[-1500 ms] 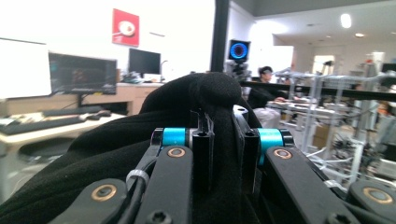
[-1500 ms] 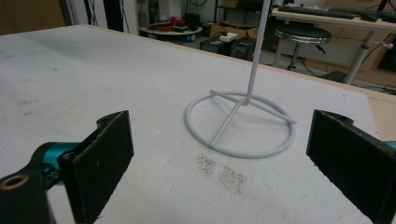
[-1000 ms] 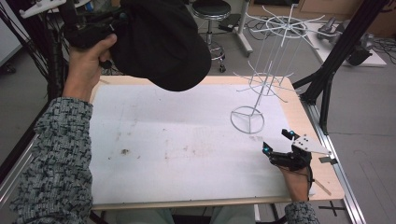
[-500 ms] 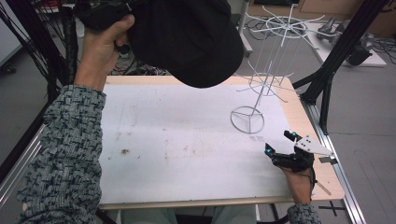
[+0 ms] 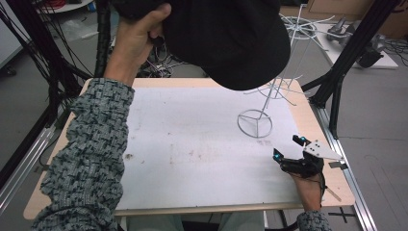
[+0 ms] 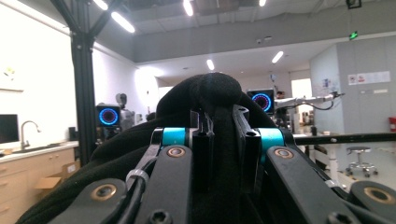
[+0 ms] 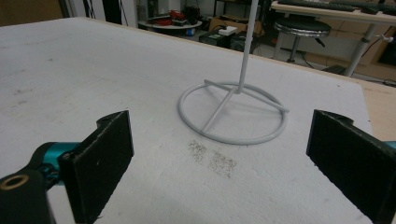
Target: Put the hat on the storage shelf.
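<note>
A white-topped table (image 5: pixel 192 144) in a lab: at the top of the frame the left gripper (image 6: pixel 219 140) clamps a fold of a black cap (image 5: pixel 231 38), while at lower right the right gripper (image 5: pixel 290 148) rests wide apart, empty, near a white wire stand (image 5: pixel 255 122).

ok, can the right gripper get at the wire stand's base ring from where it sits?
Probably yes. The right gripper rests open near the table's edge, aimed at the wire stand's base ring, with bare surface between. The black cap, held high by the left gripper, is not in the way.
</note>
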A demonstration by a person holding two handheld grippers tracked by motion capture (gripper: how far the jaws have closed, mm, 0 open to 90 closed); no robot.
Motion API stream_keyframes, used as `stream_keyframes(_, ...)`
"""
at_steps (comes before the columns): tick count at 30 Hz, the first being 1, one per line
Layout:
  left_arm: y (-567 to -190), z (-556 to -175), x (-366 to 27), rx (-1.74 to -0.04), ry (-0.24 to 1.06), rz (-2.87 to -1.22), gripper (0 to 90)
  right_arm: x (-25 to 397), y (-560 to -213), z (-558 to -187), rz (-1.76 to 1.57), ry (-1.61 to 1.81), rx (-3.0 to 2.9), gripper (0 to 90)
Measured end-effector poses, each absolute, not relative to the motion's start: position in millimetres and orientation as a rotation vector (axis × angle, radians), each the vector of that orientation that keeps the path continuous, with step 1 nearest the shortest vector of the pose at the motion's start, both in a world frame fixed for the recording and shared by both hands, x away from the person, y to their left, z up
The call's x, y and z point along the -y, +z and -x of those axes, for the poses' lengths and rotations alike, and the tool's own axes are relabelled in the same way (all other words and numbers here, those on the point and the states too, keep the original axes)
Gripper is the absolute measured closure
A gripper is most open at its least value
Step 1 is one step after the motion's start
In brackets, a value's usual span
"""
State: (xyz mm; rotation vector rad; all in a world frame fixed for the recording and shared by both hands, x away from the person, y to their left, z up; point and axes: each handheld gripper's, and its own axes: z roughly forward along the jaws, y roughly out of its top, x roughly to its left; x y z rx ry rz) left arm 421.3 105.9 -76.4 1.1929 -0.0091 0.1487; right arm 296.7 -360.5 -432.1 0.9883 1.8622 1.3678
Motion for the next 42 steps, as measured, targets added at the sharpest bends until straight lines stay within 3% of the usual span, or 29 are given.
stream_keyframes(12,-85.8,-436.7,-71.5,-0.004,0.094,-1.218,80.4,363.5,-432.9,-296.2,-1.003,1.376,-1.856,6.5)
stream_keyframes(42,-129.4,-459.6,-37.0,-0.103,0.144,-1.63,73.9,361.4,-433.4,-299.3,-0.999,1.372,-1.874,6.5)
